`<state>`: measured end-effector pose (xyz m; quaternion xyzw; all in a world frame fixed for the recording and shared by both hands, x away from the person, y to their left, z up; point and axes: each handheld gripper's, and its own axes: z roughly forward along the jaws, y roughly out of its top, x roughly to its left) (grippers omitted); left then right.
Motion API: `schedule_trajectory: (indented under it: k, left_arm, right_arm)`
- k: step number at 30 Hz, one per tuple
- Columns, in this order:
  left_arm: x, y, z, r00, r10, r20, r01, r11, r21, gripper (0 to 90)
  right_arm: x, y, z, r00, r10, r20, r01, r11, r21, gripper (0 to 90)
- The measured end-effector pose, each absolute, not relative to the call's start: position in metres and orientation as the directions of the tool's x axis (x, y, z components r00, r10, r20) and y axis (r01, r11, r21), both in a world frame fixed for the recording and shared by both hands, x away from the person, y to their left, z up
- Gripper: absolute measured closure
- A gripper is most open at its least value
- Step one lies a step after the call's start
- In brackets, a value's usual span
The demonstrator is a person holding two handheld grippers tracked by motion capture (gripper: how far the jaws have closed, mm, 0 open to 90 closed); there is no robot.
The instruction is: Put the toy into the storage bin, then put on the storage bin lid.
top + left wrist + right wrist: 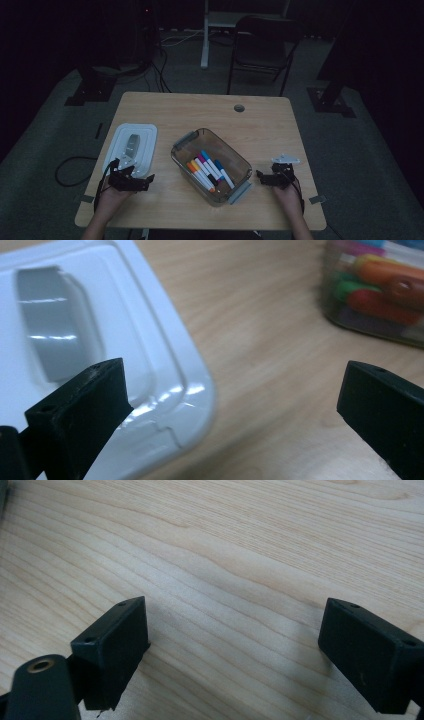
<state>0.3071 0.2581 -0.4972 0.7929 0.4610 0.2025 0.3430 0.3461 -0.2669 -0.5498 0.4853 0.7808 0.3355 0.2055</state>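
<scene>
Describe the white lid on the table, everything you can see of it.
The white lid is a glossy, rounded-corner rectangle of what looks like plastic, with a stepped rim and a grey handle set in a recess at its centre. It lies flat on the wooden table, left of the clear marker container and apart from it. The open left gripper hovers at its near corner.

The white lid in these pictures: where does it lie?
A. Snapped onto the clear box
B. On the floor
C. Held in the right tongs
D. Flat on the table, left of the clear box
D: the white lid lies flat on the table, left of the open clear box of markers.
</scene>
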Motion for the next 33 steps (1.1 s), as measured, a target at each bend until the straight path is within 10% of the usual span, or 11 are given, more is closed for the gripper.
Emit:
schedule_trajectory:
  k: [33]
  left_arm:
    - [0.345, 0.282, -0.503, 0.370, 0.929, -0.002, 0.602, -0.238, 0.762, 5.4]
  right_arm:
    - [0.345, -0.267, -0.550, -0.444, 0.896, 0.006, 0.621, 0.303, 0.723, 12.1]
